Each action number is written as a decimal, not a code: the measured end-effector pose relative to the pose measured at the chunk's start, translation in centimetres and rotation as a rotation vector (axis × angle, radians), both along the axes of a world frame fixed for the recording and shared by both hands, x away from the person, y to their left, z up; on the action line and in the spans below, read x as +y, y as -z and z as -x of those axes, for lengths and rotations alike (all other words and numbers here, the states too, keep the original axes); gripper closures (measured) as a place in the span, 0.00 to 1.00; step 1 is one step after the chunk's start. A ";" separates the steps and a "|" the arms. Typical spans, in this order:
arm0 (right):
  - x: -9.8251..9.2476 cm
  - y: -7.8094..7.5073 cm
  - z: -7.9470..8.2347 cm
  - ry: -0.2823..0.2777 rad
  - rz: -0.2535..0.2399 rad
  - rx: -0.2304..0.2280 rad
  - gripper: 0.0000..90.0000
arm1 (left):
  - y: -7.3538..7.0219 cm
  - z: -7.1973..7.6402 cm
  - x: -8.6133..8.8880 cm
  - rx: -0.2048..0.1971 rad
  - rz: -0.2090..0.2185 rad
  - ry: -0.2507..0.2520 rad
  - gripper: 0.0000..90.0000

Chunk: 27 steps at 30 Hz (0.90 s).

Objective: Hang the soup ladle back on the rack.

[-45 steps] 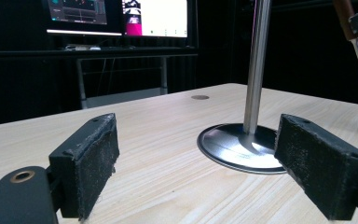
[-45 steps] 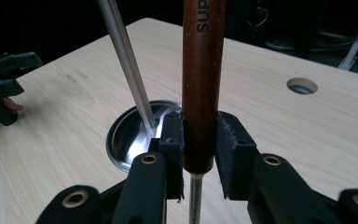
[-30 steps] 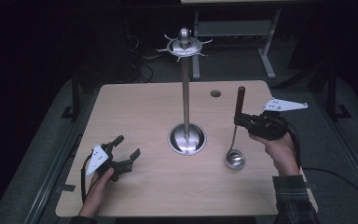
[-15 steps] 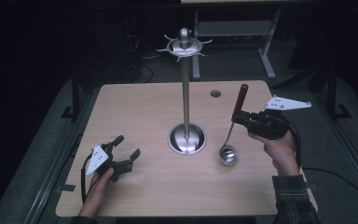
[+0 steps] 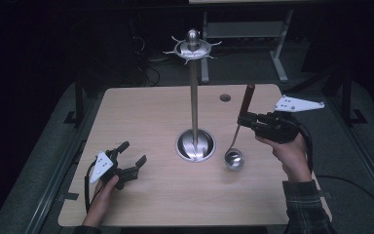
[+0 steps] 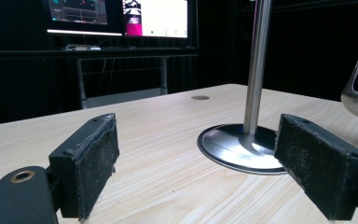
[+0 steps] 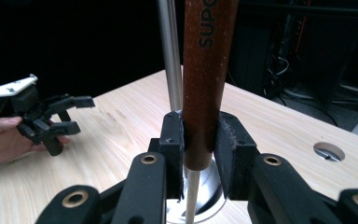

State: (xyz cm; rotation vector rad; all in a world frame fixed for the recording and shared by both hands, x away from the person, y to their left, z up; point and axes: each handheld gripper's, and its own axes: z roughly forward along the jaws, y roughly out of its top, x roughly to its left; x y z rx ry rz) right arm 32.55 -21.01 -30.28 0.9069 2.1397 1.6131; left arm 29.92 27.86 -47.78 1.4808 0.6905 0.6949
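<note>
Lifted slightly since a second ago, the ladle (image 5: 235,144) hangs upright right of the stand (image 5: 194,102), right gripper (image 5: 243,120) clamping its wooden handle, left gripper (image 5: 131,157) open near-left; next, raise toward a top hook

Light wooden table (image 5: 146,117), steel stand base (image 5: 195,145) at centre

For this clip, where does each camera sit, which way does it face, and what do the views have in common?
High view: above the person's side, looking forward and down on the table; both forearms enter below, with left tongs and right tongs.
Left gripper view: rides the left tongs, low over the wood, facing the stand's base; jaws apart.
Right gripper view: rides the right tongs, clamped on the ladle's brown handle; left tongs beyond.
All three share the stand's pole.
</note>
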 end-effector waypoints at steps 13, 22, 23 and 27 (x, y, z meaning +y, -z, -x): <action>0.9 -2.6 -0.1 -0.029 0.006 -0.042 0.81 | 0.0 0.0 0.0 0.001 -0.005 0.000 0.15; 2.0 -3.8 -0.5 -0.050 0.010 -0.055 0.81 | 0.0 0.0 0.0 0.001 -0.004 0.001 0.15; 2.2 -4.2 -0.7 -0.054 0.012 -0.060 0.81 | 0.0 0.0 0.0 0.001 -0.004 0.001 0.15; 2.7 -4.8 -0.9 -0.062 0.016 -0.070 0.81 | 0.0 0.0 0.0 0.001 -0.003 0.001 0.15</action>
